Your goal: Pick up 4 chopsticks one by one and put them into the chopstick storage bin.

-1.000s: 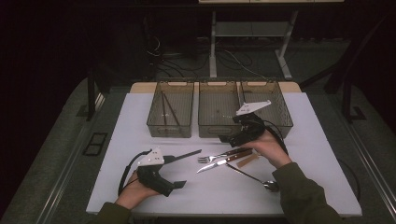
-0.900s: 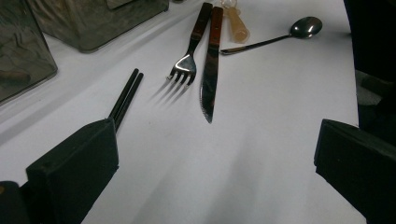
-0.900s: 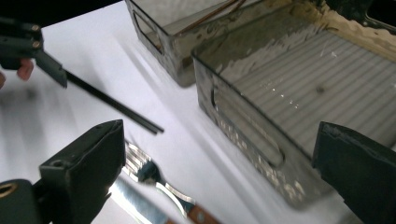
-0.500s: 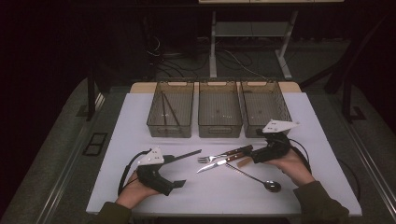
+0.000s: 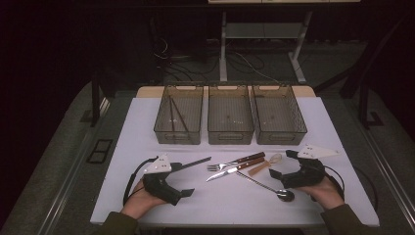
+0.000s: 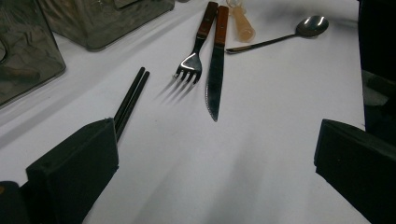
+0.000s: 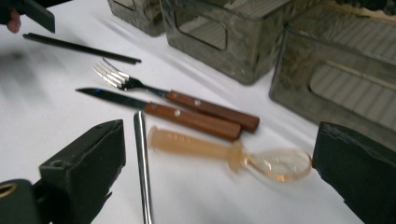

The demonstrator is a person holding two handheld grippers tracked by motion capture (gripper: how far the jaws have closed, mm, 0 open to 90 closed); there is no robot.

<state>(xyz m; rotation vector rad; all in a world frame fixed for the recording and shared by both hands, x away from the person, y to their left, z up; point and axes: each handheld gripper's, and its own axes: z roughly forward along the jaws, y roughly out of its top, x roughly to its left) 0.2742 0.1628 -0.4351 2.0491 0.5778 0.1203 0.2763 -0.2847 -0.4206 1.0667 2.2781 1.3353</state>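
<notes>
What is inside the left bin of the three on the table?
The left bin holds a pair of dark chopsticks lying lengthwise on its floor. Its tinted front wall dims the nearest floor strip, so anything small there cannot be made out.

Three clear bins (image 5: 230,116) stand in a row at the back of the white counter (image 5: 132,132).

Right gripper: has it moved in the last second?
Yes. The right gripper came from the right-hand bin toward the person and to the right; it now sits low on the table, right of the metal spoon, jaws open.
</notes>
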